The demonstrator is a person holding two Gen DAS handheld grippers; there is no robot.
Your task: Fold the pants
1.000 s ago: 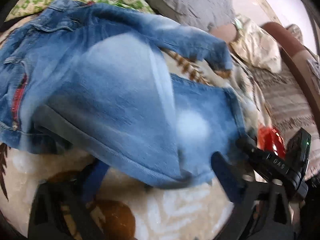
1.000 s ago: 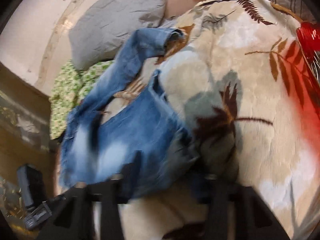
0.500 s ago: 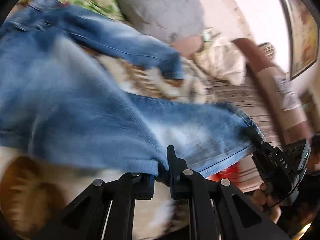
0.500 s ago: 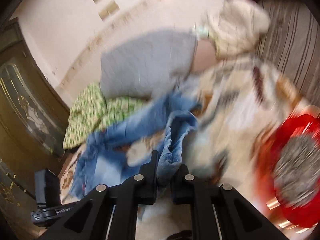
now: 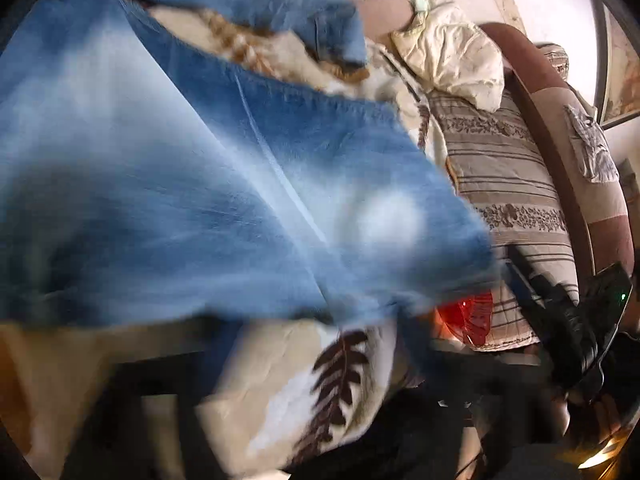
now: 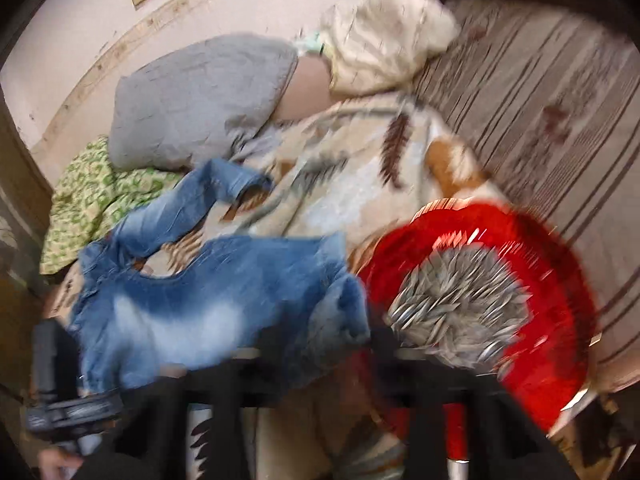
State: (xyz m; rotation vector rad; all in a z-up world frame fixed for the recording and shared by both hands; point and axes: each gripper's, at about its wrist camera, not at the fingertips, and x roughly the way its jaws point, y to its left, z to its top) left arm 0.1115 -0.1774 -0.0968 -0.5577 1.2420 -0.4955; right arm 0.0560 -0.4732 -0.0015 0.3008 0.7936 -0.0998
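Observation:
Faded blue jeans lie spread on a leaf-patterned blanket. In the right wrist view the jeans show one leg reaching up left and the other leg pulled out toward the lower middle. Both views are motion-blurred. My left gripper sits at the near hem of the jeans with its fingers spread apart. My right gripper sits at the hem edge, fingers wide apart, cloth lying loose between them. The right gripper's body also shows in the left wrist view.
A red plastic basin with a silvery pile in it stands just right of the jeans. A grey pillow, a cream pillow and a green patterned cloth lie at the back. A striped sheet covers the right.
Half a second ago both grippers were shut on the jeans' hem and held it up. Now both have opened and the leg lies stretched out flat toward the basin.

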